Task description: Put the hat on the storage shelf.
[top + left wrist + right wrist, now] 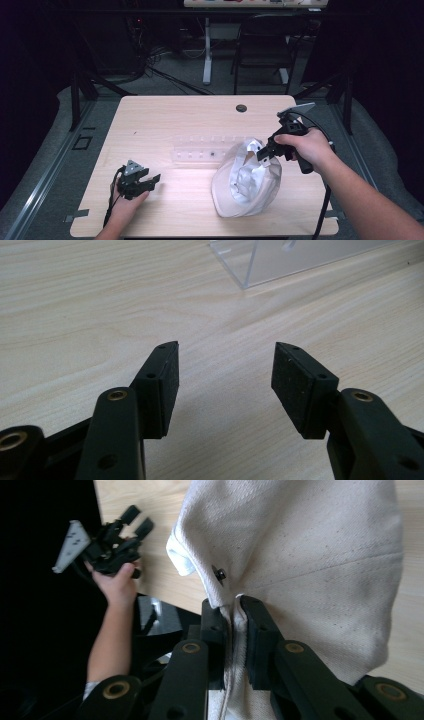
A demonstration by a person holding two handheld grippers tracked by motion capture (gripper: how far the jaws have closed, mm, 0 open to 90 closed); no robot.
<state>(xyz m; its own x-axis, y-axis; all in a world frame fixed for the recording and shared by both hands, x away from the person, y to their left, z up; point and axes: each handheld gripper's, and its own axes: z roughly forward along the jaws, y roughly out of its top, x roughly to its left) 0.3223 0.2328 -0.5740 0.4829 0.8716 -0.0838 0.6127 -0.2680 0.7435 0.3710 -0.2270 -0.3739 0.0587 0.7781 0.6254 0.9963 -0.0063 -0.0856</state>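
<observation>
nearby, clear rack [200, 150] behind cap [245, 185]

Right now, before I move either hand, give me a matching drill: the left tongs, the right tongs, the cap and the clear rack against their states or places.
Things:
1. left tongs
2. right tongs
3. white cap
4. clear acrylic rack

States or places:
A. lying across the table's middle, untouched
B. open over bare wood
C. pinched at one edge, inside facing up
D. shut on fabric

Pairs: 1-B, 2-D, 3-C, 4-A
</observation>
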